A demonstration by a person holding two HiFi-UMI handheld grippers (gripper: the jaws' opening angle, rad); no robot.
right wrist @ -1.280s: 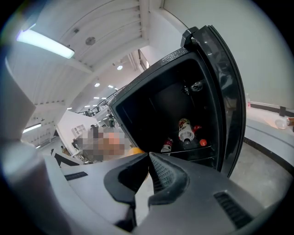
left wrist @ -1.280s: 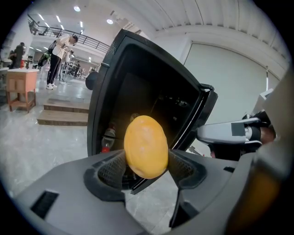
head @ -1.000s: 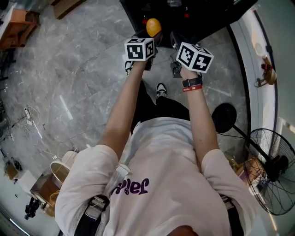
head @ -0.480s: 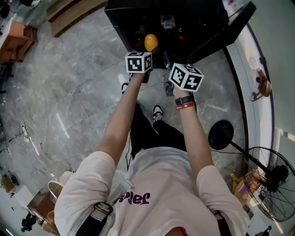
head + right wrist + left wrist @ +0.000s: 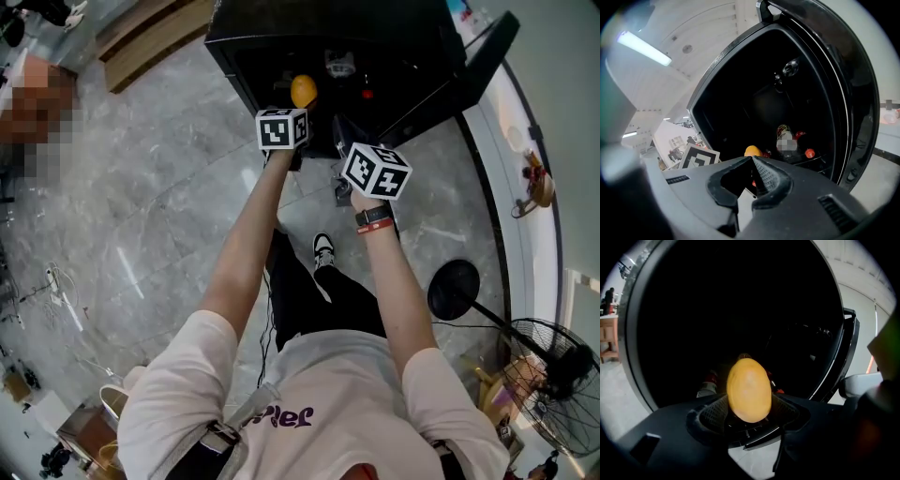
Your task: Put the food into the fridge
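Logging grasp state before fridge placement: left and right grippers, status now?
Left gripper: closed on the yellow-orange fruit.
Right gripper: closed, nothing between the jaws.

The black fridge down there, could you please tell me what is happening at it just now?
A person stands before the open fridge with a hand-held gripper in each hand. The left hand-held gripper is shut on a yellow-orange fruit, held at the fridge's opening and not yet set down. The right hand-held gripper is shut and empty beside it. Red-topped items sit inside.
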